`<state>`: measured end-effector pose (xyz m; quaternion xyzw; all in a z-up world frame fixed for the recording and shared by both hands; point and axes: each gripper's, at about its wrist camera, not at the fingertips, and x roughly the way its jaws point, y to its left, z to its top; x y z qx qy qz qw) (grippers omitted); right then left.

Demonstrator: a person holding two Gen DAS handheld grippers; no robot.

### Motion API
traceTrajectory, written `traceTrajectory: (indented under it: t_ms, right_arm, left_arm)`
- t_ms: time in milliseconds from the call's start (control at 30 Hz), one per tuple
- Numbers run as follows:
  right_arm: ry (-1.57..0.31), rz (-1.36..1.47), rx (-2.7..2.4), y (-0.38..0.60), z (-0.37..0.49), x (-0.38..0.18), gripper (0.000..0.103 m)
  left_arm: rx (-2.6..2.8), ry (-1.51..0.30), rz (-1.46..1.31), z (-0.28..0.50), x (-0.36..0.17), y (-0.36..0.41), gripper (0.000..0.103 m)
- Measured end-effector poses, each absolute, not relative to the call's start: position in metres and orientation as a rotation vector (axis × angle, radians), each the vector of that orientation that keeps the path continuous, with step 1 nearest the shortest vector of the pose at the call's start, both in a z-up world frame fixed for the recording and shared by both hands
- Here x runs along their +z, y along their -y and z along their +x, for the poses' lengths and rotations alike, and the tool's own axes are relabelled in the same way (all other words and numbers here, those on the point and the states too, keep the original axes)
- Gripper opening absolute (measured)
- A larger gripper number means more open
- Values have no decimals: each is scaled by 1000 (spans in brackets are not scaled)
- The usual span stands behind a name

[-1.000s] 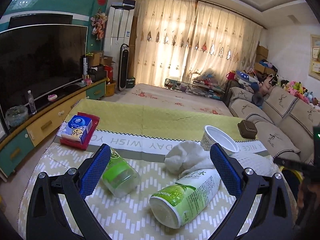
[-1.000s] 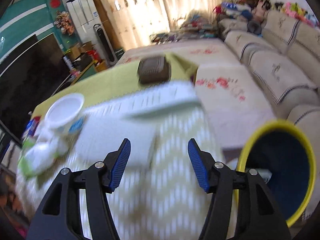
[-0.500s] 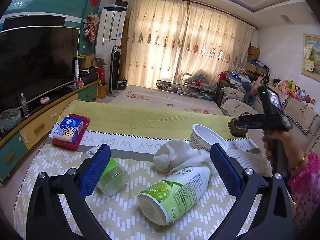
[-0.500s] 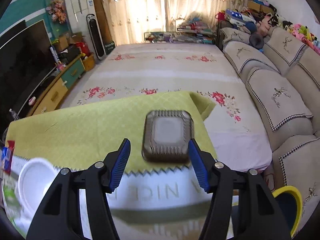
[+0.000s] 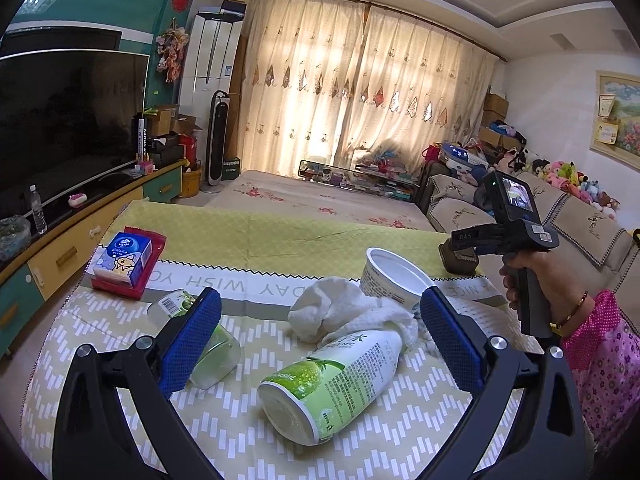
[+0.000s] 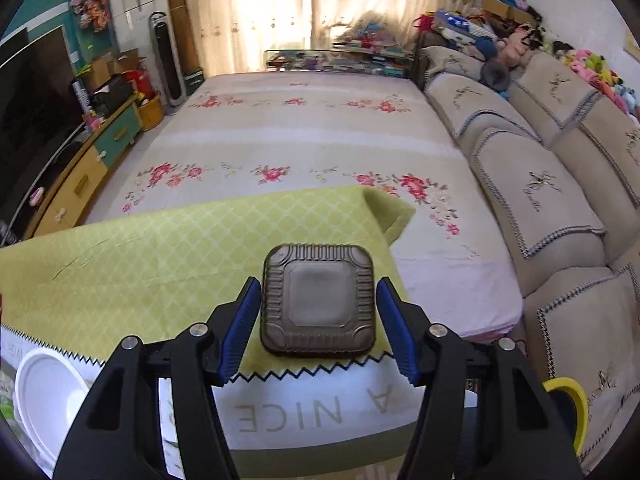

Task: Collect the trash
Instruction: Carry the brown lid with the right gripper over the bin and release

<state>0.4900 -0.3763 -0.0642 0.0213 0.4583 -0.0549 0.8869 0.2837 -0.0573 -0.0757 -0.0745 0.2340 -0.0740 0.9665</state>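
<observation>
Two claws spread: right claw (image 6: 316,320) straddling brown box (image 6: 318,300) near tabletop (image 6: 160,240) far corner, unpinched, lined for grab; left claw (image 5: 320,344) empty above bottle (image 5: 332,384).

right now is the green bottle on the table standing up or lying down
Lying down. The green bottle rests on its side on the tablecloth, base toward the camera, neck against the white cloth.
</observation>
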Motion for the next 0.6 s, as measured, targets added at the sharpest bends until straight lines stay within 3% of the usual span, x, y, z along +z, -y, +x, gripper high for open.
traceTrajectory:
  t_ms: [367, 600]
  right_arm:
    - [-1000, 30, -69, 376, 489, -73, 55]
    - [-895, 82, 34, 381, 417, -28, 55]
  left_arm:
    - [-159, -472, -137, 282, -73, 63, 98]
    - [-173, -460, -133, 277, -72, 65, 98]
